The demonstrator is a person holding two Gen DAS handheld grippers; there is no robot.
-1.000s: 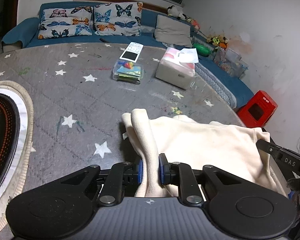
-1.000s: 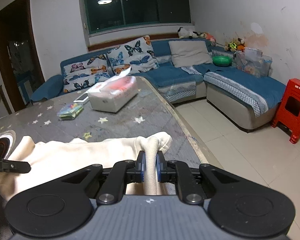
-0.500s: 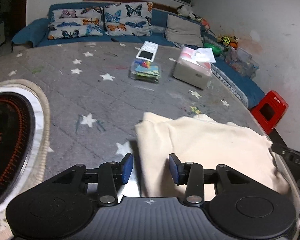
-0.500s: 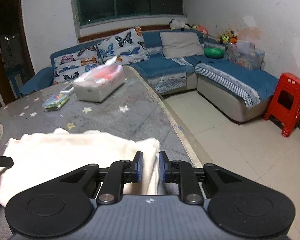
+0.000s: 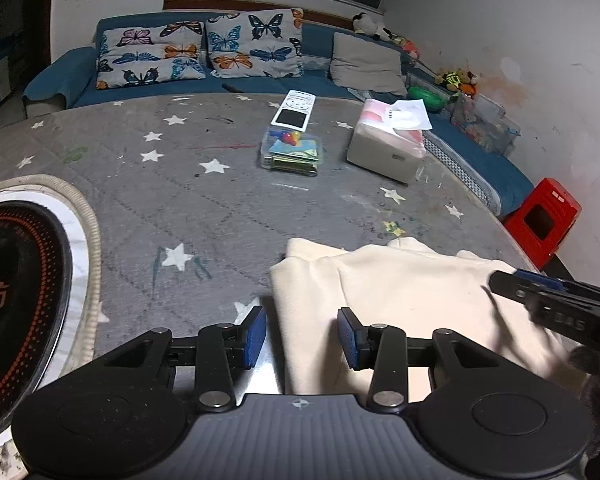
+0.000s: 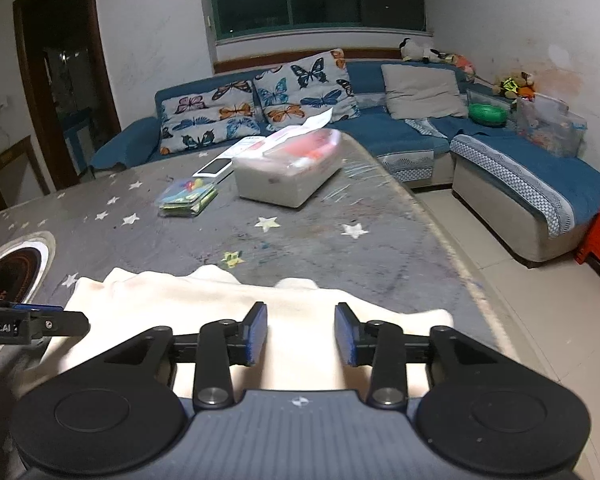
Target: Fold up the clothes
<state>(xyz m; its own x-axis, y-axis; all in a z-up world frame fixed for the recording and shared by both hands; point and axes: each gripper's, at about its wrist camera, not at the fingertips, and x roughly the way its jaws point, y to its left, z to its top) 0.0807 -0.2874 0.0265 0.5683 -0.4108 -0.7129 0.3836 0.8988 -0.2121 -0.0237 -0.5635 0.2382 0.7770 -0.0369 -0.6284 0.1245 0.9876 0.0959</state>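
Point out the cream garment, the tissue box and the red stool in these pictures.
Garment (image 5: 400, 292): left wrist view, on its flat top layer.
Tissue box (image 6: 284, 178): right wrist view, on its near side wall.
Stool (image 5: 542, 216): left wrist view, on its red side panel.

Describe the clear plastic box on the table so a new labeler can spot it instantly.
Start at the grey star-print table and look to its far side, near the blue sofa. The clear plastic box sits flat between a white remote and a larger white tissue box. It alone is see-through, showing colourful contents.
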